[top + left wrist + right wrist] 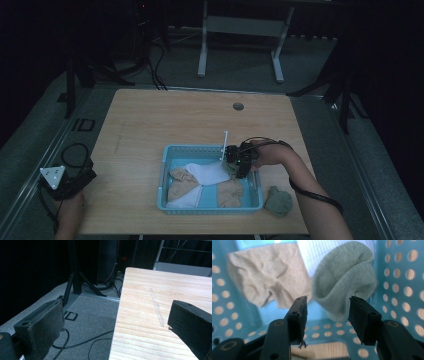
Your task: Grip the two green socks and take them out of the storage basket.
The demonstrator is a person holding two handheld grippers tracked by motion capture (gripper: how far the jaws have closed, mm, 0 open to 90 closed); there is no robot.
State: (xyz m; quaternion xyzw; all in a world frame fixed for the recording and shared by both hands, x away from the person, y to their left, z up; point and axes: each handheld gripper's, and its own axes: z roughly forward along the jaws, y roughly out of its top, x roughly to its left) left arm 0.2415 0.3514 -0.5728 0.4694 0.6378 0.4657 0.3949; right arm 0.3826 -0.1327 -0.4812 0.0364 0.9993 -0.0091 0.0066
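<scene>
Your right tongs (328, 312) sit released inside the blue basket (170, 150), w/ a grey-green sock (342, 282) between the jaws; the right gripper view can't confirm contact. Your left tongs (112, 325) hang released over the table (155, 290) edge. High view adds another grey-green sock (278, 201) on the table beside the basket.

Hidden in part under the right gripper (239, 161): a grey-green knitted sock (342, 282) in the perforated light blue plastic basket (212, 151). Cut off at the top of the right gripper view: a ribbed white sock (322, 252). Too dim to tell in the high view: fingers of the left gripper (67, 182), beside the desk (150, 120).
</scene>
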